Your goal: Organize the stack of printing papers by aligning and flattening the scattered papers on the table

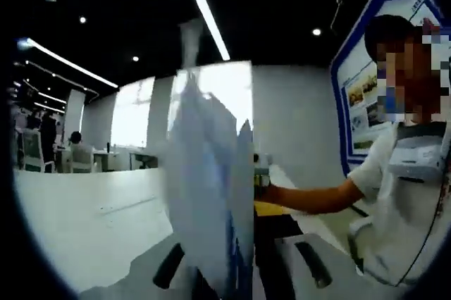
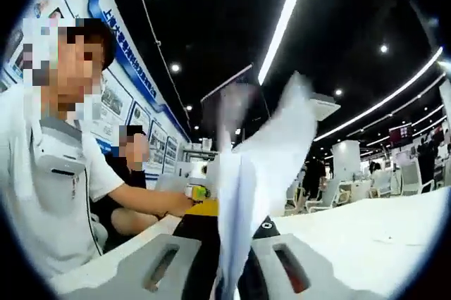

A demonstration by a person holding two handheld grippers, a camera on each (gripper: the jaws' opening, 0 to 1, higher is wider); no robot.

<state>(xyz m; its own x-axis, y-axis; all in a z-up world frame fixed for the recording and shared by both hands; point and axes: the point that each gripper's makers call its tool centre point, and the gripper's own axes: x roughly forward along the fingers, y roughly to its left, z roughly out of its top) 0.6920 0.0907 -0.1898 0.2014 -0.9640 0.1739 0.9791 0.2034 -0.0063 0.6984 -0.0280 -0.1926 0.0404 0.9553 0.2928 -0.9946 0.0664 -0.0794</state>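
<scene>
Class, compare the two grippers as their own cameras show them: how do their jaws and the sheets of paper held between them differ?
The left gripper has pale grey jaws with dark slots, and its paper stack stands broad and bluish, hiding much of the white table. The right gripper has grey jaws with one reddish slot, and its paper is edge-on, narrower, fanning at the top. Both appear shut on upright paper, with a seated person nearby.

Open office or showroom hall: black ceiling with strip lights (image 2: 282, 18), white tables (image 1: 84, 208), chairs (image 2: 409, 177), blue-framed poster boards (image 2: 130, 67) along wall.
</scene>
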